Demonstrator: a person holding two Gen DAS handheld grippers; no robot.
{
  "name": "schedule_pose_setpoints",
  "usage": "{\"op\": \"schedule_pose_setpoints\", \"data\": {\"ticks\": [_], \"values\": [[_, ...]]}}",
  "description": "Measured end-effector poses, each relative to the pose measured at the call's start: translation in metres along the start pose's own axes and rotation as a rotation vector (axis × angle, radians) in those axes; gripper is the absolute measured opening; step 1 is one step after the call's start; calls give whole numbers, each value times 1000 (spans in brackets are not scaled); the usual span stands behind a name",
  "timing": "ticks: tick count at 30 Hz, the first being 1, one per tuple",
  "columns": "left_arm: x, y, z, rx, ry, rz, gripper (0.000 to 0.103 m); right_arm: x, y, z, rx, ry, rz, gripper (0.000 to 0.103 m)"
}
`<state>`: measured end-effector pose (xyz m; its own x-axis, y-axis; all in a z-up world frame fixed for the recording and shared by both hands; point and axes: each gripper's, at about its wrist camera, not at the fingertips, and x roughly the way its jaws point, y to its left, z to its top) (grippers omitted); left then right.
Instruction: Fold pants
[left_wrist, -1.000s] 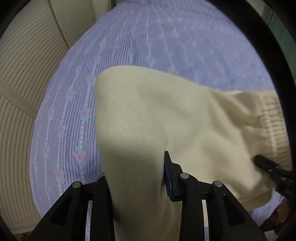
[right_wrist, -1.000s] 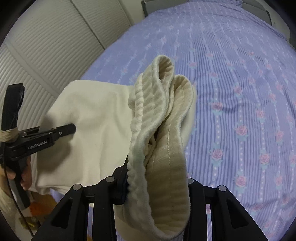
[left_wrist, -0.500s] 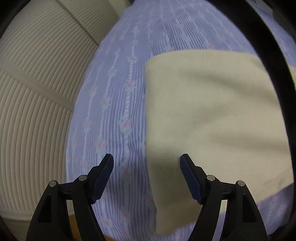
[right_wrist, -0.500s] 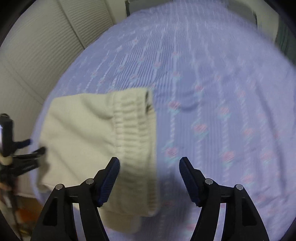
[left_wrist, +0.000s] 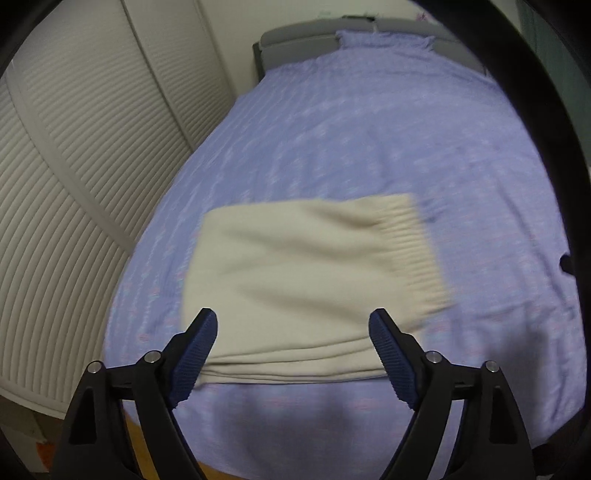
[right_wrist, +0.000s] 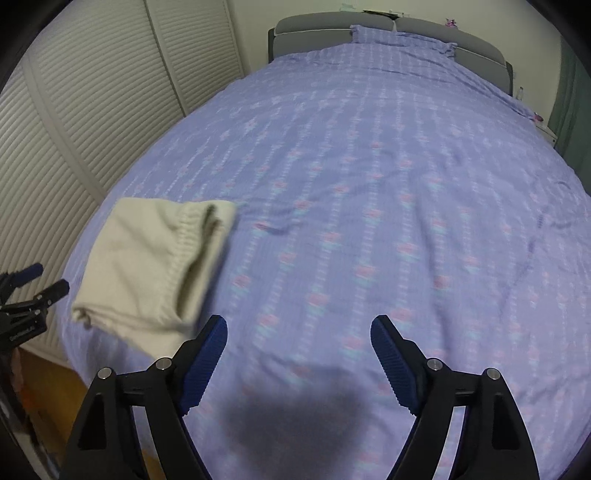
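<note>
The cream pants (left_wrist: 306, 273) lie folded in a flat rectangle on the purple flowered bedspread (left_wrist: 369, 147), near the bed's front left corner, ribbed waistband to the right. My left gripper (left_wrist: 293, 328) is open and empty, held above the near edge of the pants. In the right wrist view the pants (right_wrist: 155, 258) lie to the left. My right gripper (right_wrist: 299, 334) is open and empty over bare bedspread (right_wrist: 369, 184), to the right of the pants. The left gripper (right_wrist: 33, 291) shows at that view's left edge.
White slatted closet doors (left_wrist: 74, 166) run along the left side of the bed. A grey headboard (right_wrist: 314, 33) and a pillow stand at the far end. Wooden floor (right_wrist: 44, 387) shows beyond the bed's near left corner.
Both grippers let go of the pants and opened. The pants dropped onto the bed as a folded rectangle. Both grippers have pulled back and up.
</note>
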<state>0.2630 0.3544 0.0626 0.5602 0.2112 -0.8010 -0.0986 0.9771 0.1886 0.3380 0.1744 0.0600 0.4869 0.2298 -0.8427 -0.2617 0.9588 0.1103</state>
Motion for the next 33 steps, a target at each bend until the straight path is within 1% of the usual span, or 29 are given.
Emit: {"op": "schedule_pose_setpoints", "data": {"ticks": [4, 6, 7, 11, 13, 15, 16, 18, 20, 22, 25, 28, 33], "values": [[-29, -69, 3, -20, -30, -32, 88, -37, -59, -25, -30, -10, -33, 81], [-44, -115, 1, -27, -47, -76, 91, -56, -95, -38, -45, -16, -38, 81], [-47, -128, 0, -25, -51, -89, 91, -62, -111, -44, -51, -19, -36, 81], [-63, -210, -12, -20, -48, -137, 91, -87, -176, -70, -70, -15, -52, 81], [-68, -244, -20, -14, -50, -145, 91, -95, -202, -80, -63, -29, -56, 81], [-74, -276, -30, -41, -49, -134, 91, -102, -228, -93, -50, -38, -53, 81], [-76, -279, -36, -54, -48, -140, 91, -105, -241, -100, -47, -42, -49, 81], [-80, -301, -48, -79, -48, -150, 91, -109, -260, -113, -40, -56, -45, 81], [-81, -319, -56, -80, -47, -147, 91, -109, -278, -127, -24, -74, -48, 81], [-75, -333, -69, -58, -52, -149, 91, -105, -296, -145, 4, -99, -46, 81], [-69, -354, -89, 1, -76, -127, 91, -98, -312, -168, 48, -130, -49, 81], [-67, -360, -105, 14, -128, -108, 91, -91, -319, -193, 98, -176, -70, 81], [-71, -360, -127, 37, -205, -132, 91, -87, -309, -227, 162, -253, -167, 81]]}}
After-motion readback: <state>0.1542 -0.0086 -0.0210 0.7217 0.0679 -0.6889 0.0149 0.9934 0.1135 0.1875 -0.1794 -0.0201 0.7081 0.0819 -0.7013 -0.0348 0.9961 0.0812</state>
